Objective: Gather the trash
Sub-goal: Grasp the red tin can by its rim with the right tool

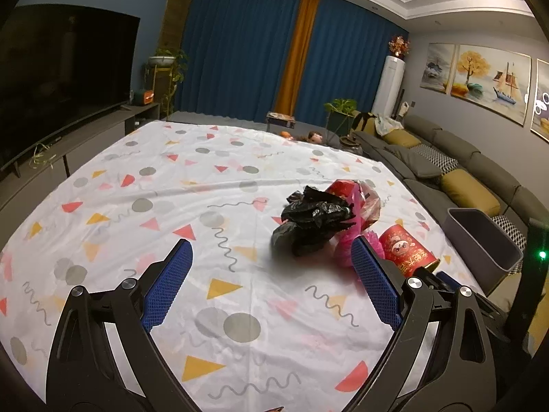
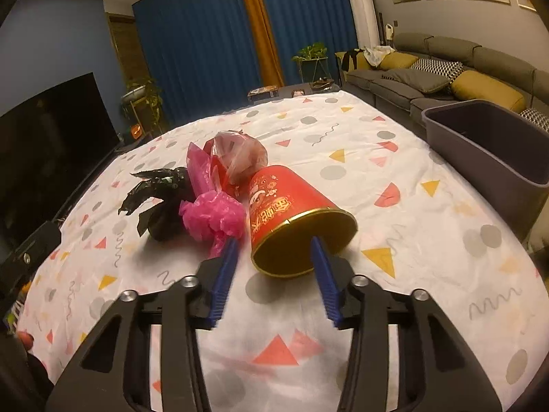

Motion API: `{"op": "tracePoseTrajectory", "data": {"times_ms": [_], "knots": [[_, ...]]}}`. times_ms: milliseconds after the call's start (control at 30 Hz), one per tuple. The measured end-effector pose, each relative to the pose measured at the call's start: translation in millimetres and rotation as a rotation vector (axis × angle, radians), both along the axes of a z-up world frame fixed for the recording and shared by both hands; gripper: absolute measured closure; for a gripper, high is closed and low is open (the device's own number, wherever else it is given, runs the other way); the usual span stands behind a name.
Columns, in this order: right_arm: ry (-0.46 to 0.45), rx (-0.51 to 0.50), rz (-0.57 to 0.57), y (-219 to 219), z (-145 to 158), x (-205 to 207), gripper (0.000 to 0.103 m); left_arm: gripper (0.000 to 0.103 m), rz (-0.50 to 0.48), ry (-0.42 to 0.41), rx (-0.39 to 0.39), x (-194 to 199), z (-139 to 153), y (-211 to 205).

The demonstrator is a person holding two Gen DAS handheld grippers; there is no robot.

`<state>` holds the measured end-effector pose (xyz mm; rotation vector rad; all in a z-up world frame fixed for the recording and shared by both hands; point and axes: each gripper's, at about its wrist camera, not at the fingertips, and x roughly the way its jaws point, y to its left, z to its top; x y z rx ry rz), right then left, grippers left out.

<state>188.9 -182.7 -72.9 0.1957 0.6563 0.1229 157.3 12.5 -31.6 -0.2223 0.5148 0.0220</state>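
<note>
Left wrist view shows the left gripper (image 1: 271, 261) held low over the tablecloth (image 1: 206, 178), tilted slightly downward, its blue-padded fingers (image 1: 168, 285) spread wide with nothing between them. Ahead of it, a little right of the gap's middle, lies a crumpled black bag (image 1: 308, 230), with a pink bag (image 1: 363, 202) bunched behind and to the right of it. A red can (image 1: 408, 250) lies on its side just past the right fingertip, partly hidden by that finger. A grey bin (image 1: 480, 240) stands at the table's right edge, in front of the sofa (image 1: 446, 158). From the right wrist view, the right gripper (image 2: 274, 245) is also low and level with the table, fingers (image 2: 326, 281) parted about as wide as the can's mouth and gripping nothing. The red can (image 2: 291, 213) lies with its gold-rimmed open end facing the gripper; the right fingertip overlaps the rim and the left fingertip sits just beside the can's left edge, though whether either touches it cannot be told. The pink bag (image 2: 212, 216) and black bag (image 2: 161, 199) lie touching each other left of the can, and the grey bin (image 2: 487, 147) sits well off to the right.
</note>
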Motion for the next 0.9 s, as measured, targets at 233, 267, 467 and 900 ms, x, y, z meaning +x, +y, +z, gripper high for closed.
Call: {"op": "tracePoseTrajectory", "data": {"times_ms": [233,267,467,900], "knots": [[0.015,0.020,0.017,5.2,-1.8,12.7,0.077,0.011,-0.037,0.009,0.025,6.3,-3.8,-10.7],[0.019,0.021,0.019,5.4,-2.4,13.5,0.079,0.011,-0.041,0.012,0.025,7.3,-4.7,-11.8],[0.007,0.020,0.026,3.6,-1.5,12.5,0.092,0.011,-0.064,0.038,0.013,14.8,-10.1,-17.4],[-0.064,-0.008,0.012,-9.9,11.1,-5.2,0.097,0.011,-0.091,0.057,0.031,56.0,-1.8,-17.0]]}}
